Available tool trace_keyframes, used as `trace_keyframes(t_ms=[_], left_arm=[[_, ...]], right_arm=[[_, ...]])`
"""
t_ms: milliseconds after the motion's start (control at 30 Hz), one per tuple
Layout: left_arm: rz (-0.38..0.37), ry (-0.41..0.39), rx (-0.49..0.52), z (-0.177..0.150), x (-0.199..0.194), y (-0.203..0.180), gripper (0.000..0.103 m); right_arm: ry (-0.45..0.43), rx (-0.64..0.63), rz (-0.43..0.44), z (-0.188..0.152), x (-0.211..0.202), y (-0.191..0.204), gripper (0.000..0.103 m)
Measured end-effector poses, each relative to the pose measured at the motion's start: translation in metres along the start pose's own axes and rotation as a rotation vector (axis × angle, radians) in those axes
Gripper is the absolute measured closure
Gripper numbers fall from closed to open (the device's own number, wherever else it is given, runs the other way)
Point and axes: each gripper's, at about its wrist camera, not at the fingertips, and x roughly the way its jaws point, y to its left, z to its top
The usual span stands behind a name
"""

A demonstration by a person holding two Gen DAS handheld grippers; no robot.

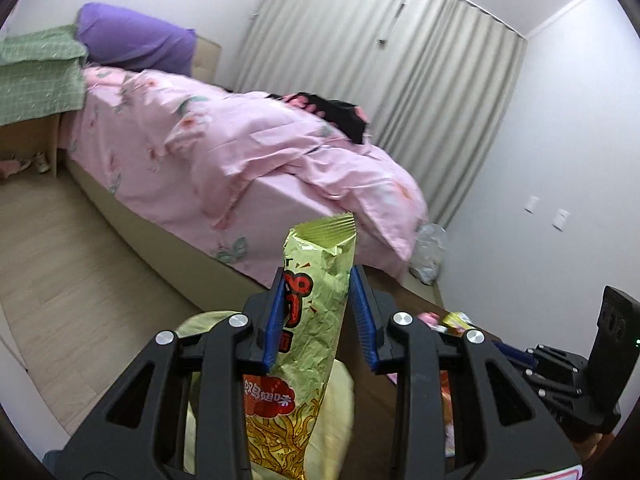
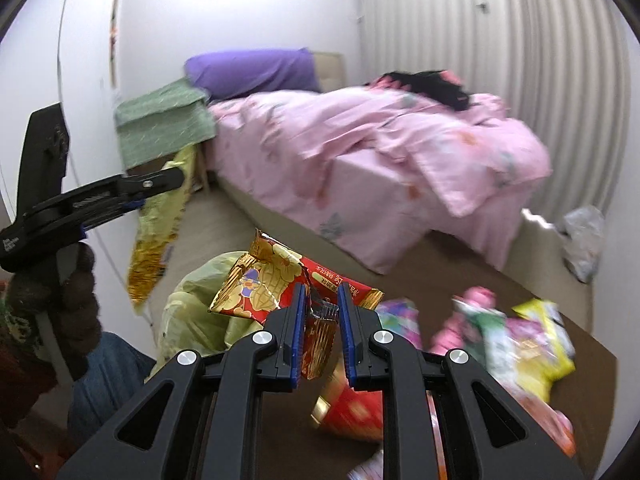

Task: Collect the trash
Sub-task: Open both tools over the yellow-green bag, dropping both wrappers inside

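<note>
My left gripper (image 1: pixel 318 312) is closed partway on a tall, crinkled yellow-green noodle-snack packet (image 1: pixel 316 300), which stands upright between its blue pads. My right gripper (image 2: pixel 320 322) pinches a crumpled red-and-gold peanut wrapper (image 2: pixel 276 280) at its torn edge. Just below, near me, sits a pale green plastic bag (image 2: pixel 192 320). To the right, more bright wrappers (image 2: pixel 520 340) lie scattered on the brown table (image 2: pixel 460 272). Farther off stands a bed with a pink quilt (image 1: pixel 240 140) and a purple pillow (image 1: pixel 136 38).

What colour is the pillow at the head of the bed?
Purple. The pillow shows best in the right wrist view, beside a green checked cloth.
</note>
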Motion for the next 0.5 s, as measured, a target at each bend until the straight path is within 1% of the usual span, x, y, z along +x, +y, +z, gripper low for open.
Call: trace_keyframes(t_ms=[67,167,333,500], left_arm=[[0.001,0.001,-0.035,-0.001,0.014,0.015,0.073],[-0.007,0.006,-0.075,-0.009,0.029,0.036,0.073],[0.010,0.030,-0.091,-0.035,0.048,0.058,0.073],[0.035,0.103,-0.160,-0.063,0.058,0.087,0.073]], right_arm=[[0.032,0.000,0.038,0.008,0.026,0.008,0.086],[0.059,-0.012,0.045,0.014,0.052,0.016,0.086],[0.121,0.018,0.067,0.021,0.089,0.016,0.086],[0.161,0.006,0.059,0.019,0.114,0.021,0.086]])
